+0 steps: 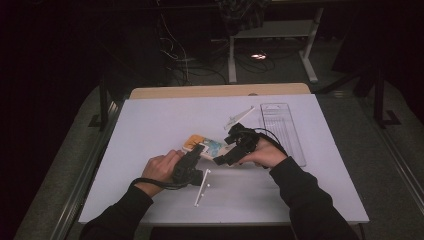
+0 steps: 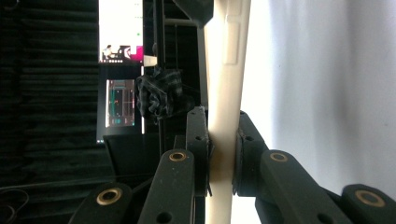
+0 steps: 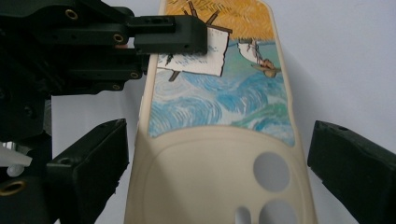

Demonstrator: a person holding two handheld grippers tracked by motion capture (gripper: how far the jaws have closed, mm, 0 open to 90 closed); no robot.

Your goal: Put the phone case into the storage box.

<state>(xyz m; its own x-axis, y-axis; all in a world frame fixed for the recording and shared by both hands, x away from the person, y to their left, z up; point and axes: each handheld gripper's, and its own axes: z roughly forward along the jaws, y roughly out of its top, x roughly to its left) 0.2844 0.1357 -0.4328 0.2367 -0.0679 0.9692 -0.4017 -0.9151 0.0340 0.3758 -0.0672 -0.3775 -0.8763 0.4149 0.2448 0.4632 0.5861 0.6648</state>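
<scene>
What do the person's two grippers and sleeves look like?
Both the left gripper and the right gripper are matte black, built from flat linkage bars joined by brass-coloured pivot rings. Their jaws end in blocky black pads. A black cable loops from the left gripper. The person wears long black sleeves.

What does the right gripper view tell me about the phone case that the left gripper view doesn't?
Right gripper view: the phone case lies flat, painted boats-and-waves back up, camera holes near; the right gripper stands open astride it, pads apart from its edges. Left gripper view: the case seen edge-on as a cream strip, pinched between the left gripper pads. Shared: the left gripper clamped on the case's edge, and the white table.
</scene>
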